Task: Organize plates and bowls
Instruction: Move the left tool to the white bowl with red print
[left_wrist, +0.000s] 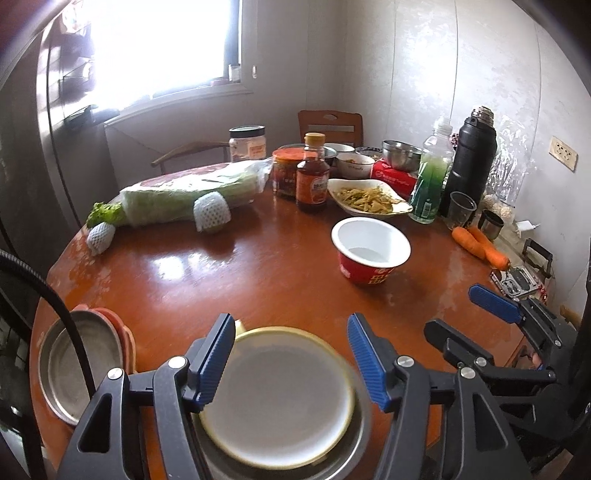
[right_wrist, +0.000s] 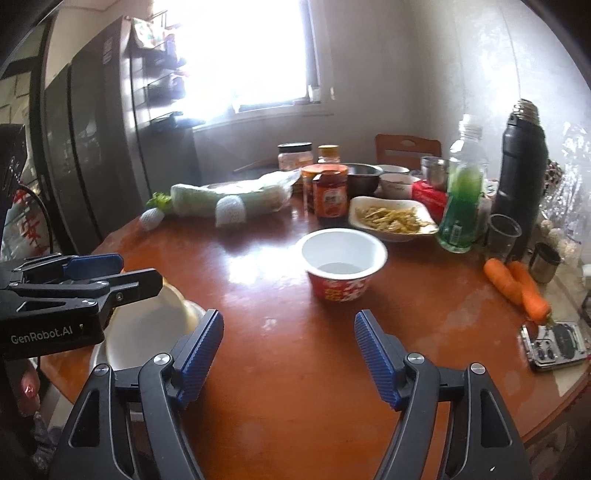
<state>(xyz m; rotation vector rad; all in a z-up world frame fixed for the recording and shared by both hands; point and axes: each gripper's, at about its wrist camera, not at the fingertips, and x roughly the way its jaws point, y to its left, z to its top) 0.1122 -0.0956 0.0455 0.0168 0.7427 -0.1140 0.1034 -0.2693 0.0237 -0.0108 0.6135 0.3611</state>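
A white plate with a gold rim lies on a steel plate at the table's near edge. My left gripper is open above it, one finger on each side, not touching. A steel plate on stacked pink plates sits at the near left. A red paper bowl, white inside, stands mid-table. My right gripper is open and empty over bare table, with the bowl ahead of it. The white plate shows at its left under the left gripper.
The round wooden table holds a wrapped cabbage, jars and a sauce bottle, a dish of food, steel and ceramic bowls, a green bottle, a black flask, carrots and a phone.
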